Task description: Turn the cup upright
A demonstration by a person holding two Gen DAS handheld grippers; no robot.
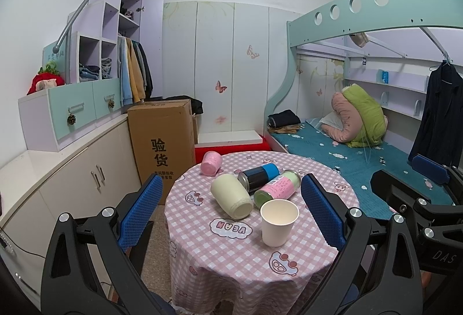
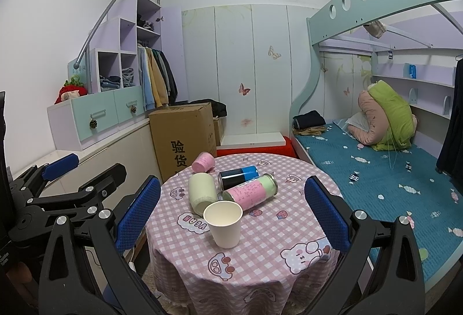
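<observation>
- The round table (image 1: 289, 257), under its pink checked cloth, stood in front of the bunk bed (image 1: 347, 158), with both tools drawn back off its near edge.
- The left gripper (image 1: 231, 216) was spread wide with nothing between its blue pads, and it touched no object on the cloth.
- The right gripper (image 2: 231, 213) was just as wide and just as empty; from the left camera it showed only at the far right, beside the table.
- The task looked to me as good as done: the paper cup (image 1: 278, 223) stood on its base, mouth up, free of either tool. I judged nothing was left but to keep clear of it.
- That cup was white and plain, tapering toward the bottom, its inside empty as far as I could see. It sat near the front of the table, just beside a printed label on the cloth.
- Behind it lay four things on their sides: a cream cup (image 1: 231, 196), a pink-and-green jar (image 1: 276, 186) close to the paper cup's rim, a dark can (image 1: 259, 175) with a blue band, and a pink cup (image 1: 211, 163) near the far edge.
- Whether any of those also needed righting I could not tell.
</observation>
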